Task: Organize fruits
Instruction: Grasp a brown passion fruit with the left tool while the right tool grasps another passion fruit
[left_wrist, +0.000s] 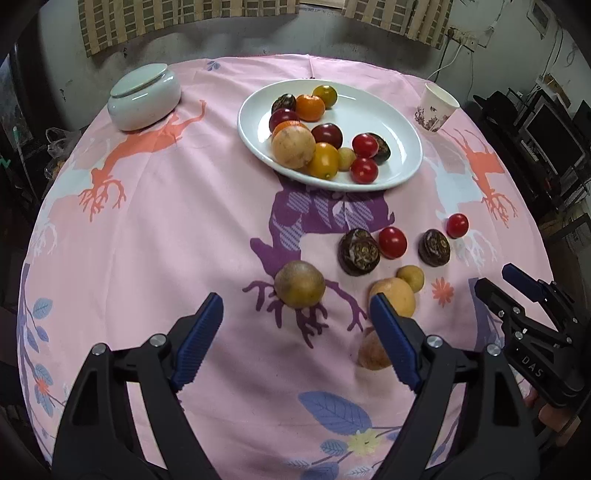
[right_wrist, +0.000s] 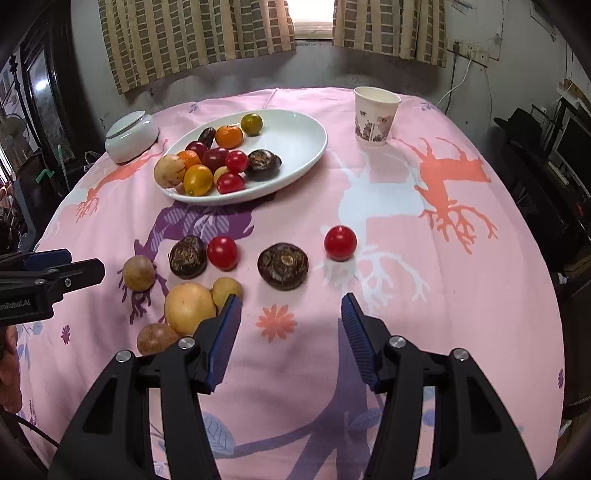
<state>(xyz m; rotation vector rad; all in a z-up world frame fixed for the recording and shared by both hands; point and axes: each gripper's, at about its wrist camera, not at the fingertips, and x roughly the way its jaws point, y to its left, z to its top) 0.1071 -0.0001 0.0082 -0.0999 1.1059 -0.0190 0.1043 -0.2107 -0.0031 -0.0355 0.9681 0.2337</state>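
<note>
Table, covered with a pink cloth printed with deer and leaves.

White oval plate, far side of the cloth: holding a heap of fruit, namely oranges, red and dark tomatoes, a tan round fruit and dark water chestnuts, all crowding toward its near-left rim.

White lidded jar: sitting left of the plate, well apart from it. Paper cup: standing upright to the right of the plate.

Loose fruit, lying on the cloth near the grippers:
- brown round fruit, sitting alone just ahead of the left gripper;
- two water chestnuts, with a red tomato touching the left one;
- a second red tomato, sitting apart to the right;
- a large yellow fruit, touching a small yellow one and a brown one.

Left gripper: jaws standing wide apart, gripping nothing, hovering over the cloth.

Right gripper: jaws standing apart, holding nothing, its left finger overlapping the yellow fruit cluster in view.
</note>
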